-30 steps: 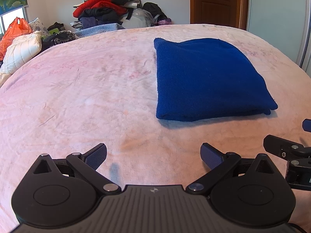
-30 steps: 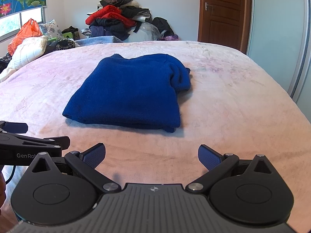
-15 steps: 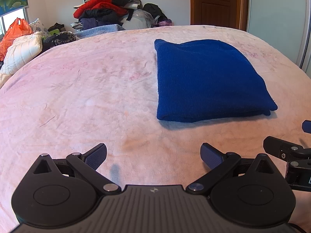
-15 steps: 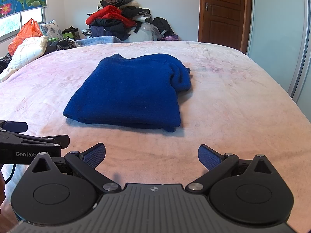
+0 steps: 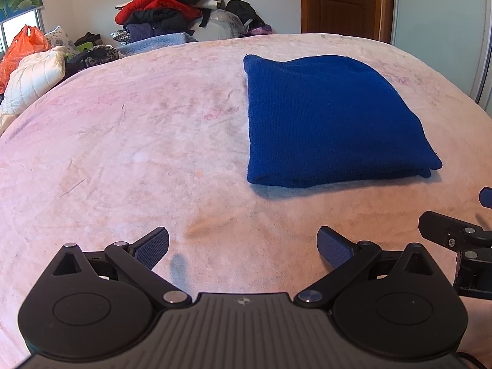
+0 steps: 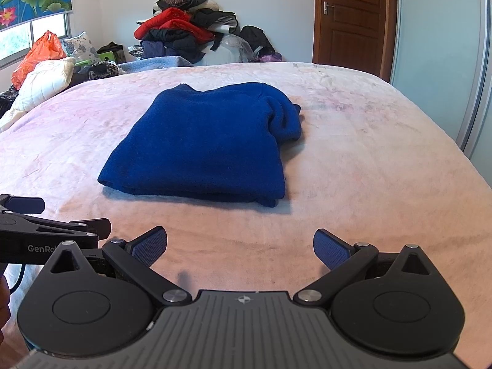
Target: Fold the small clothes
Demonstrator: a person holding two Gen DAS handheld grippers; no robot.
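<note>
I hold both claws low over the pink plush bedspread (image 5: pixel 129 141), each spread wide and gripping nothing. The folded deep-blue knit sweater (image 6: pixel 203 141) lies ahead of my right claw (image 6: pixel 240 249), slightly to its left, long axis running away from me. From my left claw (image 5: pixel 243 246) it sits ahead and well off to the right. I judge the right claw nearer; a bunched sleeve at the sweater's far right corner looks like the only untidy part.
</note>
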